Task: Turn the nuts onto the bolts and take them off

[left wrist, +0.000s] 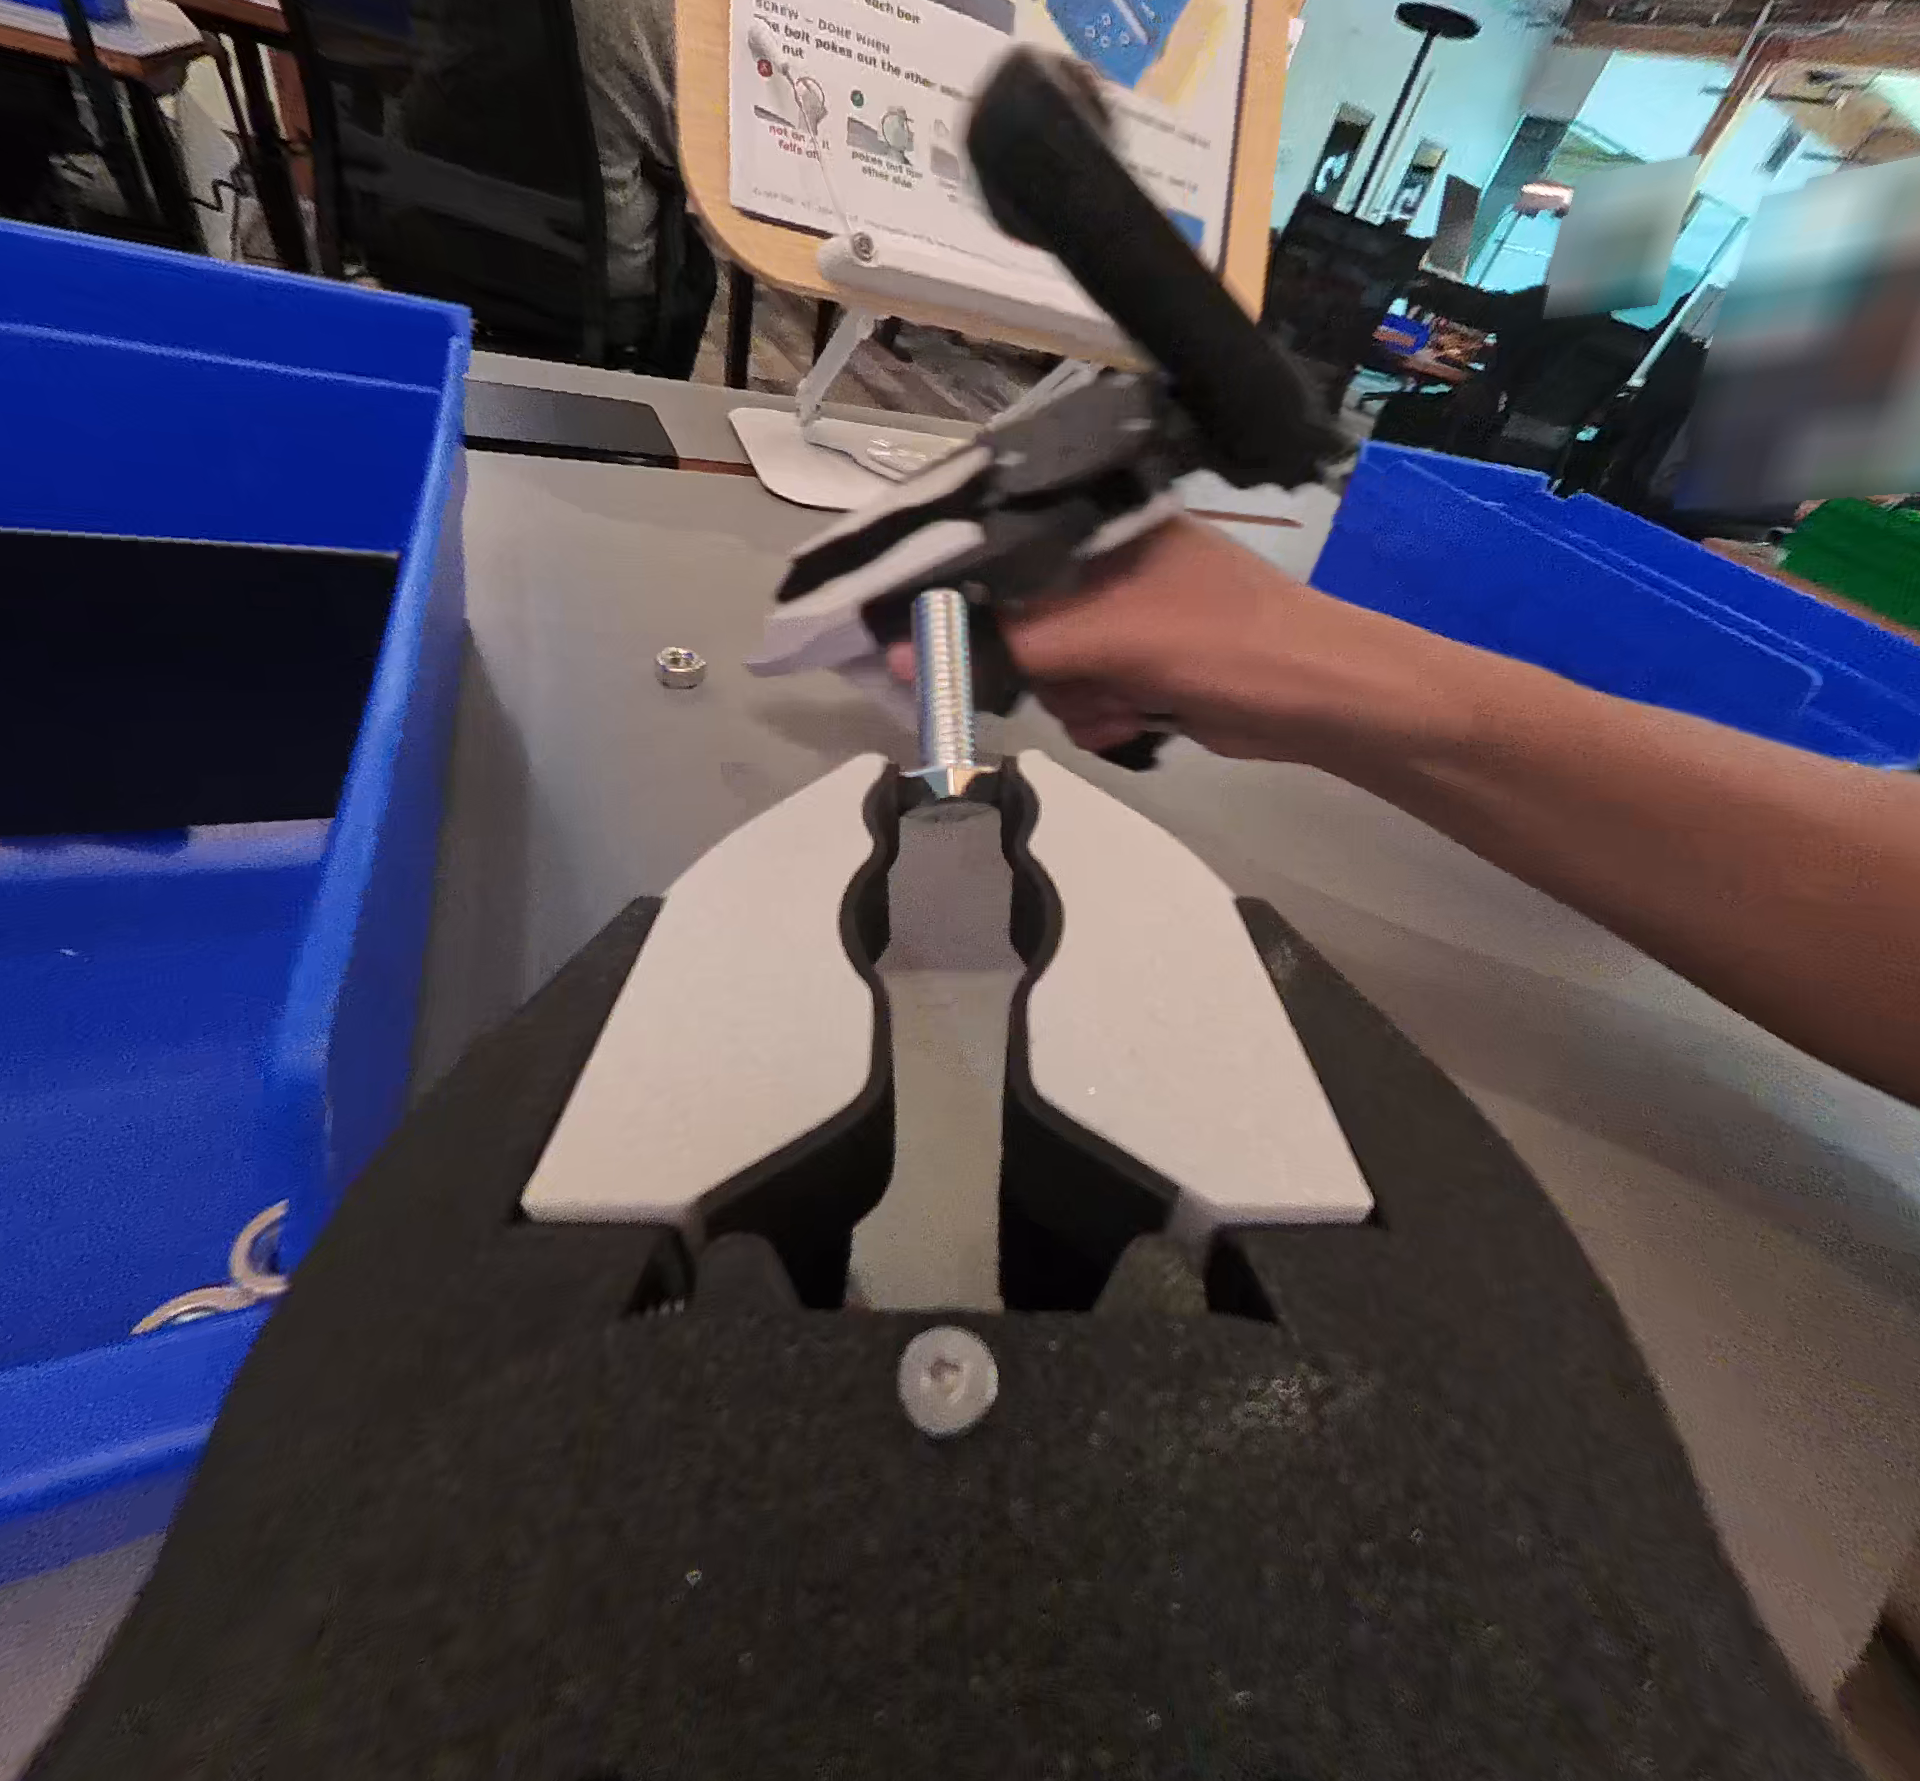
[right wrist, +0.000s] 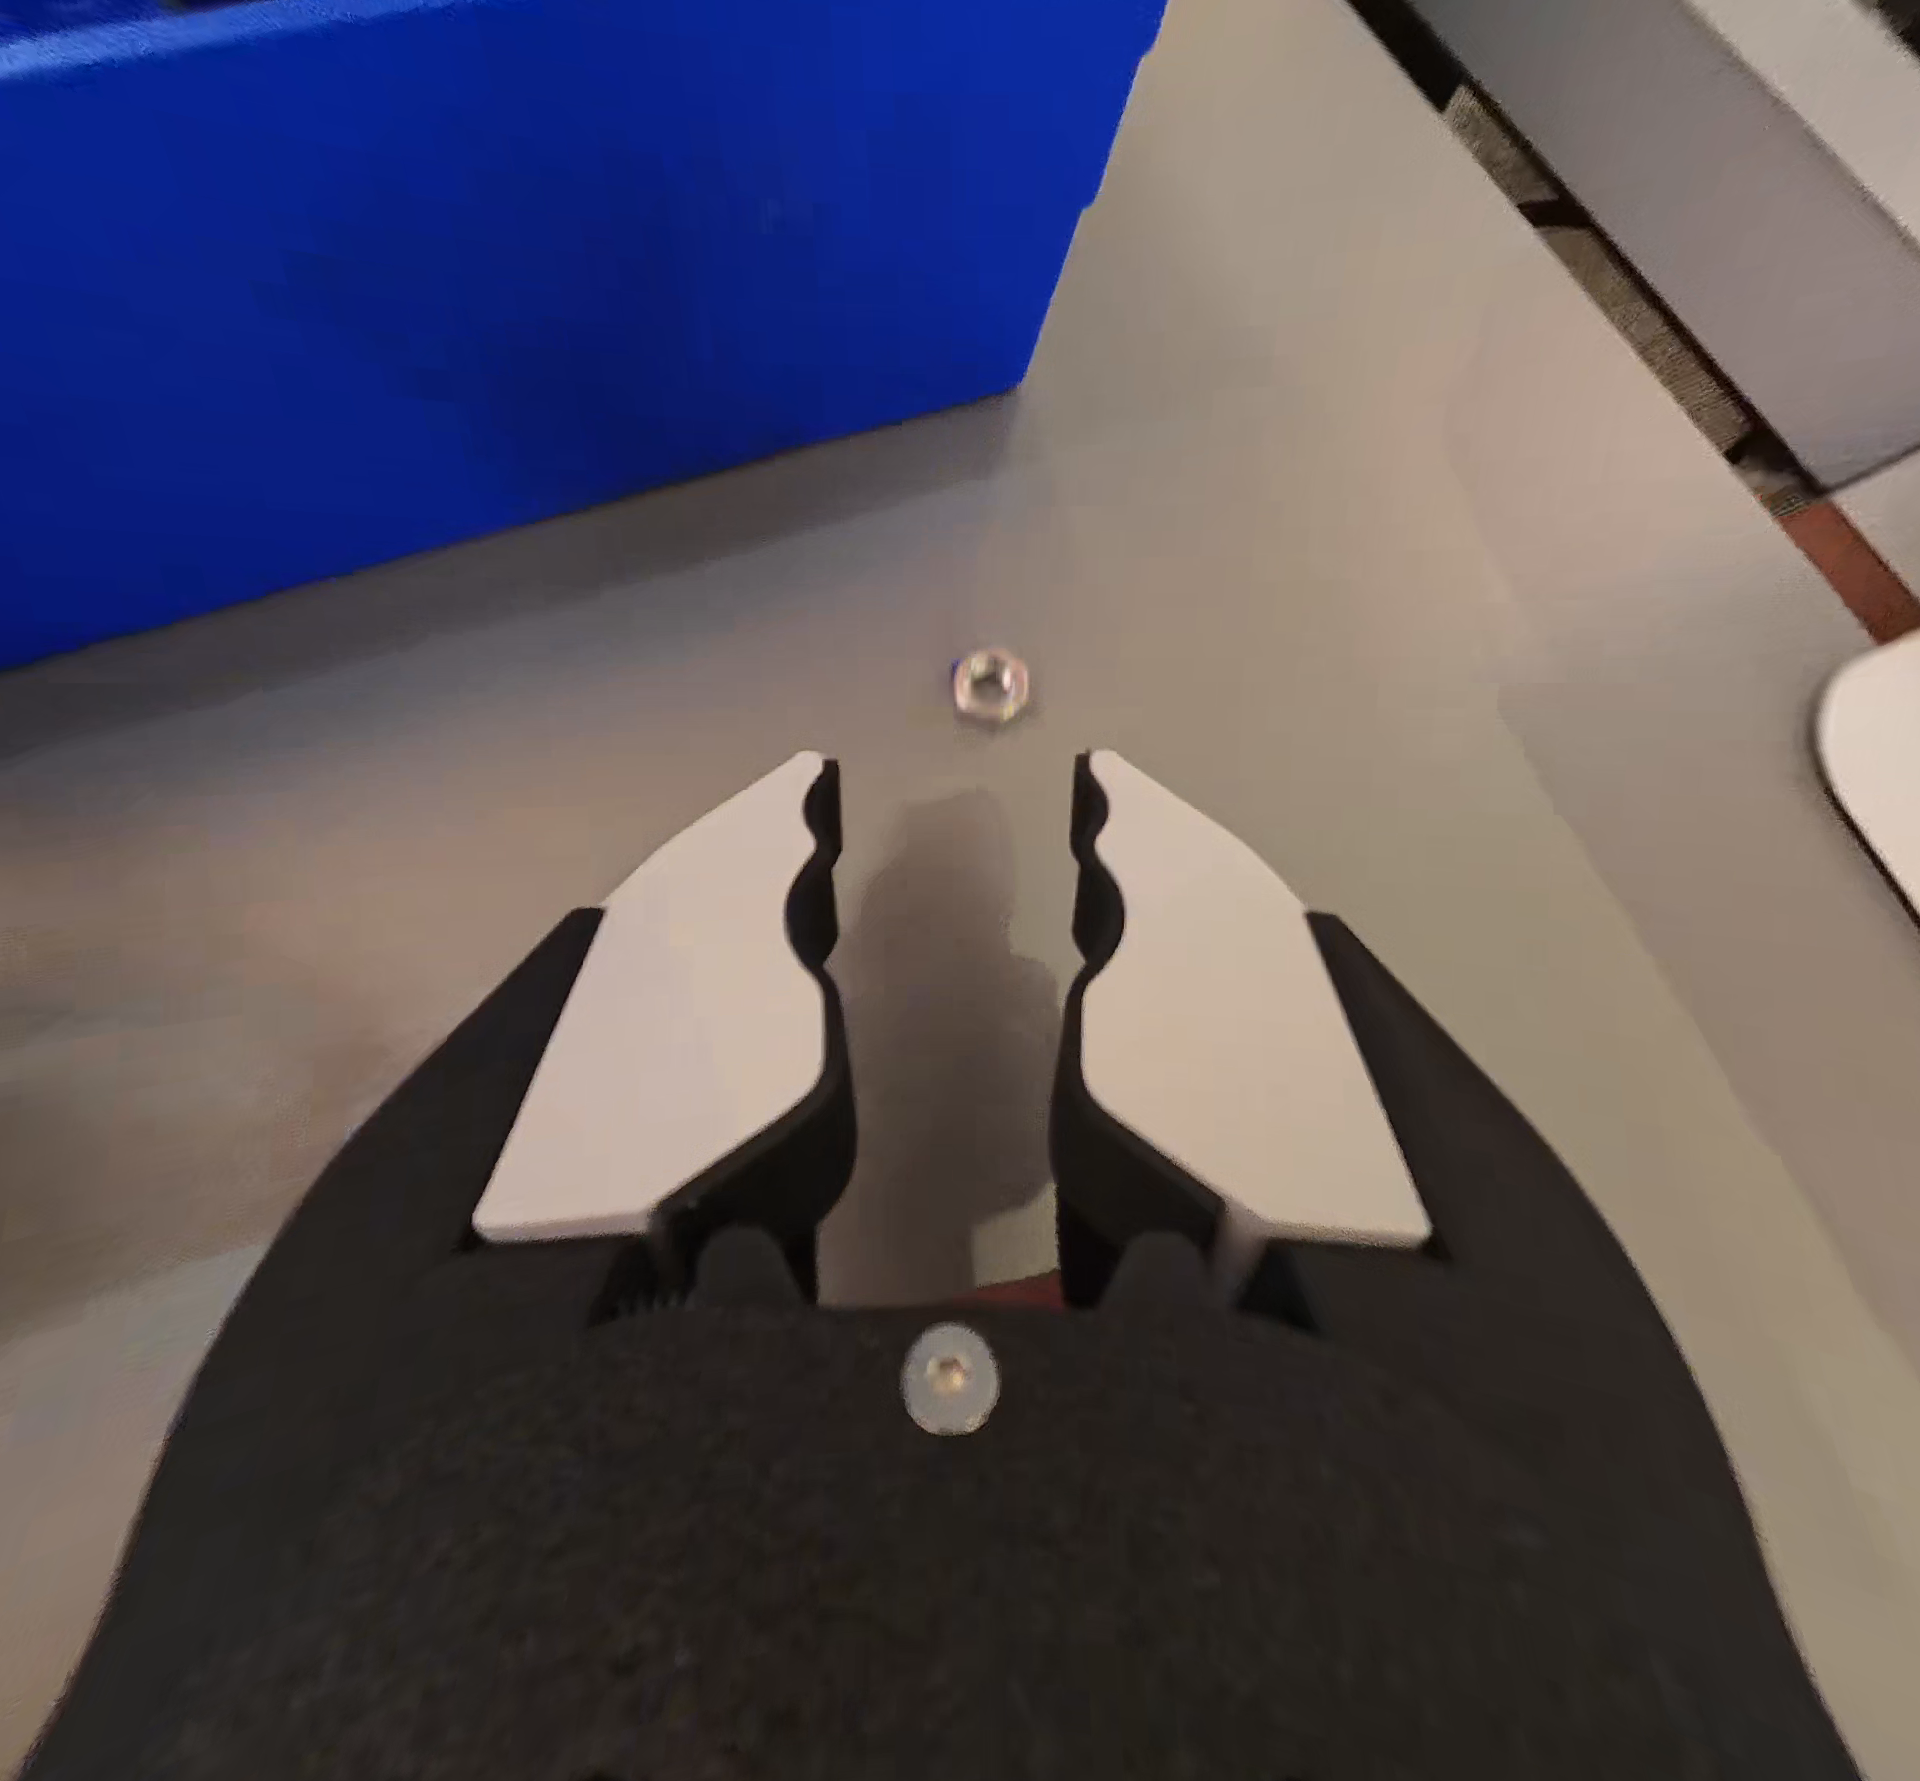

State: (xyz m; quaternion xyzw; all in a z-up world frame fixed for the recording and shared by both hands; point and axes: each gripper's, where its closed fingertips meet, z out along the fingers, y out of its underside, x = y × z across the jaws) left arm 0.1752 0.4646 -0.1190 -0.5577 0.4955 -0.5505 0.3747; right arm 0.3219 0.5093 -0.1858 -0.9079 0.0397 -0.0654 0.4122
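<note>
My left gripper is shut on the head of a silver bolt, which stands upright with its threaded end up. A small silver hex nut lies flat on the grey table left of the bolt; it also shows in the right wrist view. My right gripper is open and empty, tilted down at the table with the nut just beyond its fingertips. In the left wrist view the right gripper shows behind the bolt, held in a hand, blurred.
A blue bin stands at the left, close to the nut, and shows in the right wrist view. Another blue bin is at the right. A white stand with an instruction board stands at the back. My right fingertips sit around 15 centimetres from my left ones. The small silver hex nut is about 4 centimetres from my right fingertips and 20 centimetres from my left. Look for it in the right wrist view too.
</note>
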